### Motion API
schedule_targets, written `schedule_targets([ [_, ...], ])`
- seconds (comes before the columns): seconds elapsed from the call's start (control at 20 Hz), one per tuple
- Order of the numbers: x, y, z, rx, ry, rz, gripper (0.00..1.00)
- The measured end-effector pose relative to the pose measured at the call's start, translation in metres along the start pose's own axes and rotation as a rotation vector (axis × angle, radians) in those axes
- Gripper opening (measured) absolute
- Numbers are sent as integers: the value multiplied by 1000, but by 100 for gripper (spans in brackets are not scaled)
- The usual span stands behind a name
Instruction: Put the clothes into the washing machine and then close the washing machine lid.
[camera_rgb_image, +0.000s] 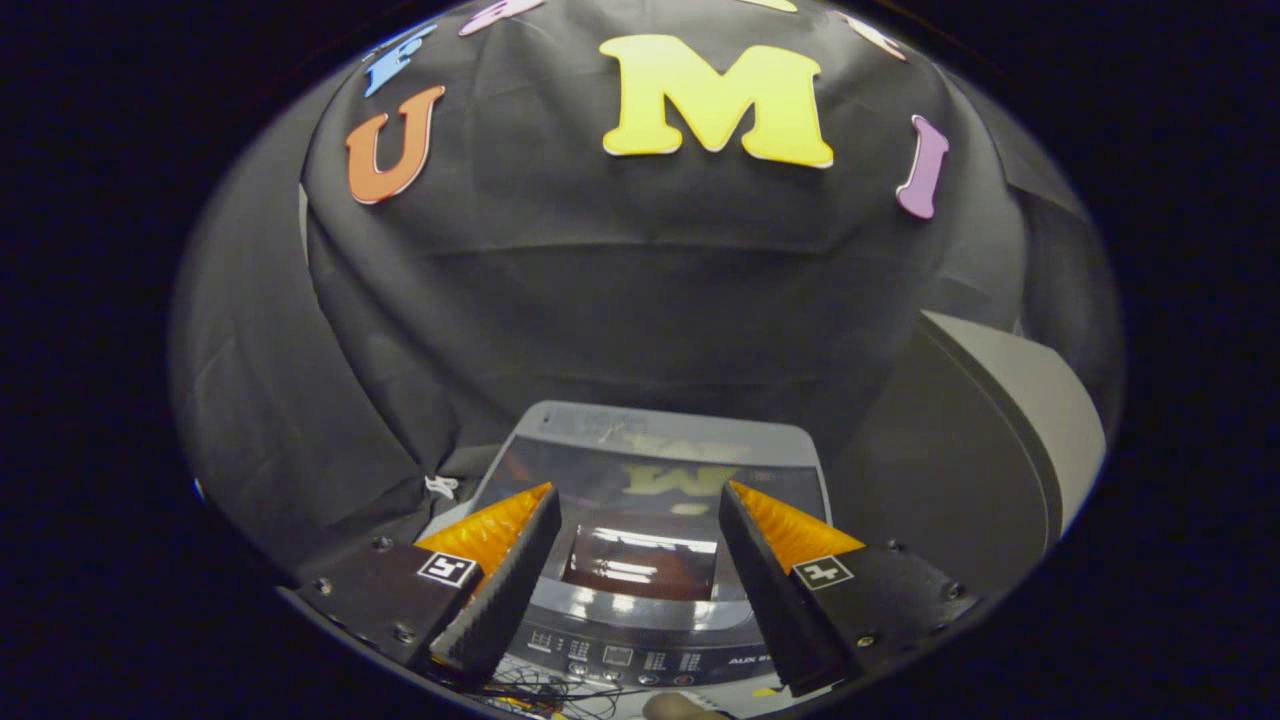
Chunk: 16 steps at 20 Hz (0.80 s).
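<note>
A grey top-loading washing machine (640, 620) stands below and just ahead of my fingers. Its glossy dark lid (650, 480) lies flat, shut over the tub, with a reddish window (640, 560) in it that mirrors the lights. The control panel (620, 660) runs along the machine's near edge between the fingers. My gripper (636, 500) hangs above the lid, open, with nothing between its fingers. I cannot make out any clothes through the window.
The black cloth wall (640, 300) rises right behind the machine. A large grey curved object (1000, 430) stands to the right of it. Thin wires (540, 692) and a bit of white surface lie beneath the near edge of the machine.
</note>
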<state>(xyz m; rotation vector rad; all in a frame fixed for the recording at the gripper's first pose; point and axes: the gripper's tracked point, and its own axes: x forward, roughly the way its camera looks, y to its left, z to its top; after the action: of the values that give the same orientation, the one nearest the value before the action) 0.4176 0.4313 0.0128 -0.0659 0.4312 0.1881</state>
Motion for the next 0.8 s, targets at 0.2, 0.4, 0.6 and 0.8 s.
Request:
schedule_targets([
  [0.2, -1, -4, -14, -3, 42, 1, 100],
  [0.4, -15, -6, -13, -4, 39, 15, 100],
  [0.6, -61, -14, 9, -45, -60, 52, 100],
  [0.8, -131, -37, 48, -92, -236, 88, 100],
])
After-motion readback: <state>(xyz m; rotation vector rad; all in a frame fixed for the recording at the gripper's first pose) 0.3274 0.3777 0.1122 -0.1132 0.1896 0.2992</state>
